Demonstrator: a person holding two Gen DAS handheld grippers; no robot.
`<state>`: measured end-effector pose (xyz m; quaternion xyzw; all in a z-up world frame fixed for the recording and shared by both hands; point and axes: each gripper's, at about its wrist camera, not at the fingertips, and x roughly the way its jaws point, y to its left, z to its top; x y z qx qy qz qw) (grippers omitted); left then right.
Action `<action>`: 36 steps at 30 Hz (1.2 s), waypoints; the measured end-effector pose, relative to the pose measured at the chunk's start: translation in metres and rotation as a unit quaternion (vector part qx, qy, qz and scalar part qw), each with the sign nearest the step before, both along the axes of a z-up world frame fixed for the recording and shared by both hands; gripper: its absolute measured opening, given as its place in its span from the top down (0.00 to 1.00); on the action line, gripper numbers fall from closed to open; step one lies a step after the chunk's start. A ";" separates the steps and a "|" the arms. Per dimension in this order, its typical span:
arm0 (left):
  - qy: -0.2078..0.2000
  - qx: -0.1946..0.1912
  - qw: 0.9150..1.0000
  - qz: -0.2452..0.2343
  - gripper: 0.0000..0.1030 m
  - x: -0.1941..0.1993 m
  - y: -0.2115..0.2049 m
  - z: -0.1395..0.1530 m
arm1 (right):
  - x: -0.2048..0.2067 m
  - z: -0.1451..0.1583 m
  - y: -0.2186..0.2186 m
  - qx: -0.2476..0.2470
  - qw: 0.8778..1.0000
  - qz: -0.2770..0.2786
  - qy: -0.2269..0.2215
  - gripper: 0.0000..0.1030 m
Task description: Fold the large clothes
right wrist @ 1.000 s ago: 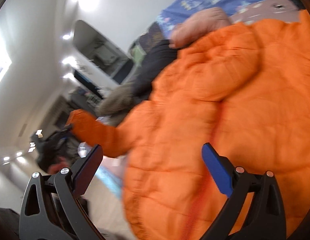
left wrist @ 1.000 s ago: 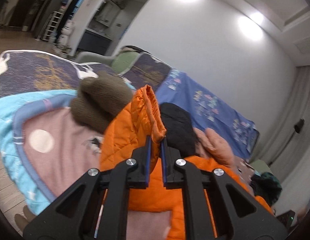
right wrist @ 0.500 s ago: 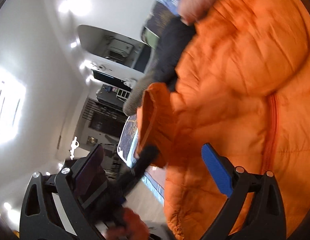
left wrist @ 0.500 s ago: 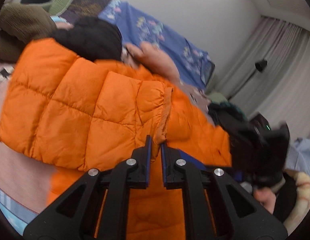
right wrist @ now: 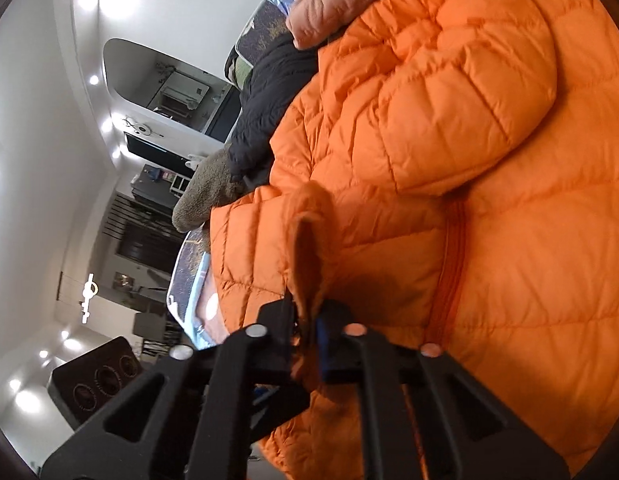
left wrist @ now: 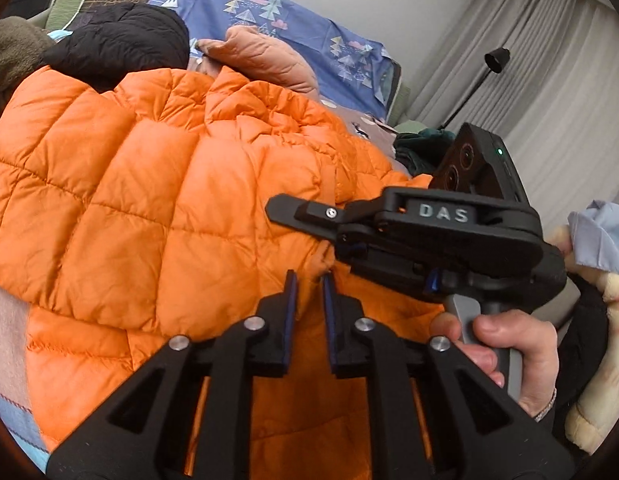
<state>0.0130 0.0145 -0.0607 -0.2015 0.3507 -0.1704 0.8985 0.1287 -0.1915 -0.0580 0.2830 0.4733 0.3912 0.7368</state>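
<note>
Your left gripper (left wrist: 308,285) has swung across since a second ago: back then it held the sleeve cuff up over the bed with the brown fleece behind it, and now the sleeve lies folded over the body of the orange puffer jacket (left wrist: 141,184). Its jaws have just been easing apart, and they stand slightly spread with only a narrow gap; the cuff edge sits just at the tip of that gap, but you can't tell if the pads touch it.

Your right gripper (right wrist: 307,312) was wide open a second ago and has just been closing. Now it's pinching the sleeve cuff (right wrist: 309,248), the orange fabric standing up in a loop straight out of the clamped jaws. From the left wrist view you see that gripper from the side, its fingertips (left wrist: 287,207) laid over the jacket, your right hand (left wrist: 505,344) wrapped round the grey handle.

The jacket is spread across the bed, zip (right wrist: 449,272) running down its front, hood (right wrist: 469,92) puffed up above it. Behind it lie a black garment (left wrist: 121,46), a peach one (left wrist: 265,56) and the brown fleece (right wrist: 207,196), all on the blue patterned bedding (left wrist: 293,12).
</note>
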 end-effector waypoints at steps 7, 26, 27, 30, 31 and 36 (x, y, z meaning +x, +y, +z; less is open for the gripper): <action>-0.056 -0.001 0.998 0.023 0.19 -0.025 0.021 0.021 | 0.016 0.044 -0.040 0.032 0.997 -0.058 -0.048 0.95; -0.044 0.007 0.988 0.148 0.18 -0.014 0.117 0.027 | 0.054 0.048 -0.186 0.016 0.971 -0.226 -0.070 0.95; -0.045 0.009 0.988 0.150 0.18 -0.010 0.115 0.028 | 0.054 0.042 -0.193 0.016 0.970 -0.235 -0.065 0.95; -0.048 0.020 0.987 0.150 0.18 0.006 0.114 0.035 | 0.059 0.029 -0.208 -0.004 0.964 -0.260 -0.056 0.95; -0.048 0.026 0.987 0.149 0.18 0.013 0.113 0.036 | 0.060 0.024 -0.210 -0.013 0.963 -0.266 -0.052 0.95; -0.050 0.075 0.985 0.146 0.34 0.060 0.095 0.035 | 0.064 0.002 -0.208 -0.062 0.960 -0.270 -0.032 0.91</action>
